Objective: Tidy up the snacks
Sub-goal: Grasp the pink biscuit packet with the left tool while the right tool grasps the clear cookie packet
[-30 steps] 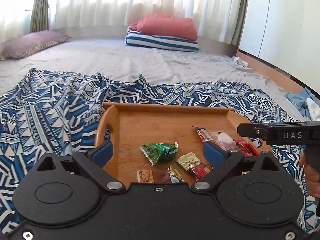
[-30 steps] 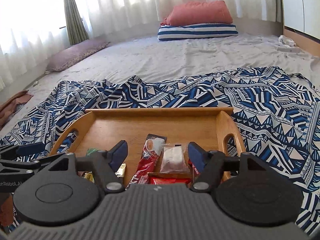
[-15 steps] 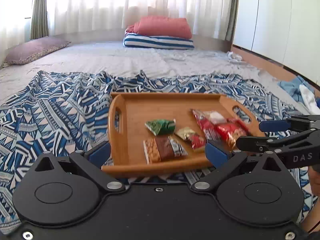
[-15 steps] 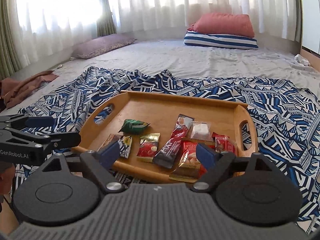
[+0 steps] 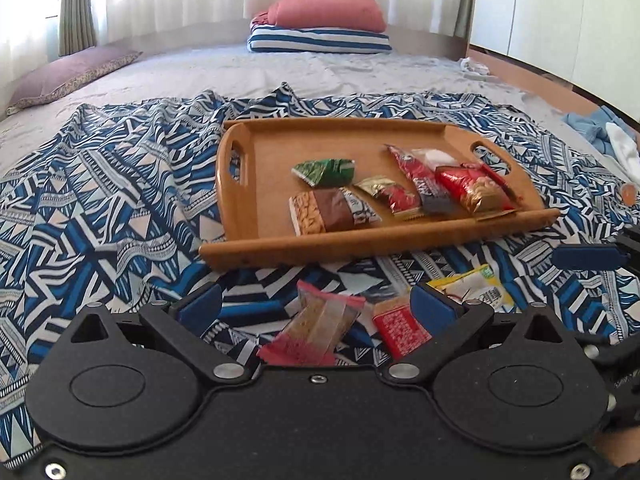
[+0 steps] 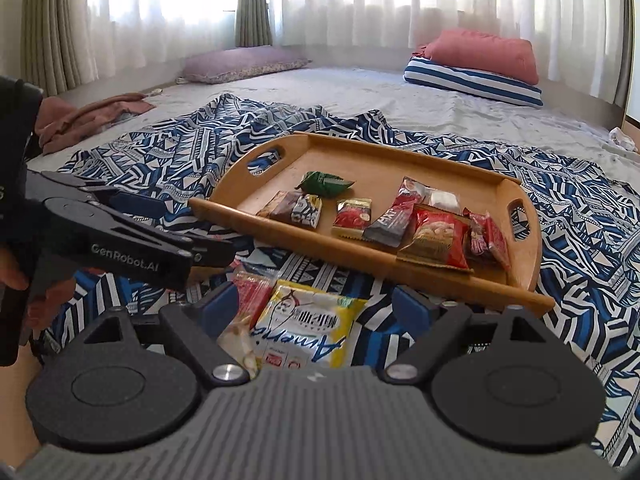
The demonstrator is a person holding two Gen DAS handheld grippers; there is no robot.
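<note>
Both tongs apart, empty: left tongs [image 5: 316,304] over clear-wrapped snack [image 5: 316,330], right tongs [image 6: 316,306] over yellow packet [image 6: 304,330], prob. bound for tray [image 6: 360,254].

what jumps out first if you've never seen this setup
The wooden tray sits on the blue patterned cloth, with snack packets lined up along its near side, such as the green packet. In front of it, off the tray, a yellow packet lies on the cloth between the open right gripper fingers. Far back, a pink pillow tops a striped one.
</note>
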